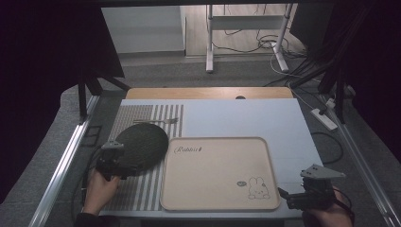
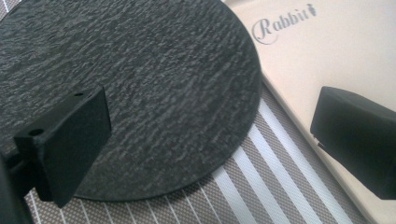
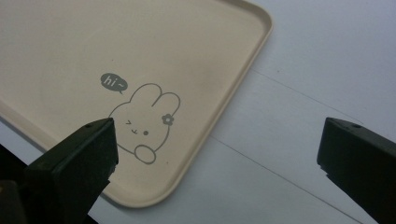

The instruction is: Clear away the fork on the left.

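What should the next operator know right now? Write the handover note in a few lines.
Left gripper: open, jaws either side of the near edge of the dark round plate; nothing clamped yet.
Right gripper: open, holding nothing, off the near right corner of the tray.
Plate lies flat on the striped mat, its right edge at the tray's left rim; whether it overlaps the rim is hard to tell. A fork lies on the mat behind the plate. The tray holds nothing.
Done: left gripper lined up on the plate.
Left, likely: close on the plate, lift it, and probably set it on the tray.
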Available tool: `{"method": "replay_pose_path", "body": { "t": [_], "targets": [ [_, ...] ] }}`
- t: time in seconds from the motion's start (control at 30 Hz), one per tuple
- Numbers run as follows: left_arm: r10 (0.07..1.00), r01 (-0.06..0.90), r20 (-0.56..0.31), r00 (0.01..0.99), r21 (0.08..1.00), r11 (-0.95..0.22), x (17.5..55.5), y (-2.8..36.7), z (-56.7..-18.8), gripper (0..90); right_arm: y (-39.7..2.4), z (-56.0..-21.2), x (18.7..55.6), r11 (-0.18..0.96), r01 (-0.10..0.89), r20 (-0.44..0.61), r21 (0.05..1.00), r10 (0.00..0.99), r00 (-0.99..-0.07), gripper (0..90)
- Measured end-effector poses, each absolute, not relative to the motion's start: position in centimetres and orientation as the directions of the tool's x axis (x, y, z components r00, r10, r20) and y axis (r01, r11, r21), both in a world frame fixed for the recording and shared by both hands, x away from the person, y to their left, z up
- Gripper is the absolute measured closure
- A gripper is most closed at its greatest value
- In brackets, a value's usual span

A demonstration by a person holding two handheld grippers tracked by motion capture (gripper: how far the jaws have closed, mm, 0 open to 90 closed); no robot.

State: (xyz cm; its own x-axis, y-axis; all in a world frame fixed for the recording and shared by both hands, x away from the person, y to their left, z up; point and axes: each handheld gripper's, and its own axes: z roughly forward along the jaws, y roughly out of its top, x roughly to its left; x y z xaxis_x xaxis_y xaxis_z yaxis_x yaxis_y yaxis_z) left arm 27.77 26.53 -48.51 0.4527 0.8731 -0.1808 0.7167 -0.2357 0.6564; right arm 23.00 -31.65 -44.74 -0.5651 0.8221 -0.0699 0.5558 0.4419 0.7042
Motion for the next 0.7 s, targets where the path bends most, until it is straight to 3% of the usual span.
{"method": "replay_pose_path", "body": {
  "t": [0.7],
  "targets": [
    [0.882,0.744,-0.199,0.427,0.632,-0.217,33.5,26.7,-48.5,0.0,-31.6,-44.8,23.0,0.448,0.557,-0.072,0.7,0.819,-0.569,0.0]
  ]
}}
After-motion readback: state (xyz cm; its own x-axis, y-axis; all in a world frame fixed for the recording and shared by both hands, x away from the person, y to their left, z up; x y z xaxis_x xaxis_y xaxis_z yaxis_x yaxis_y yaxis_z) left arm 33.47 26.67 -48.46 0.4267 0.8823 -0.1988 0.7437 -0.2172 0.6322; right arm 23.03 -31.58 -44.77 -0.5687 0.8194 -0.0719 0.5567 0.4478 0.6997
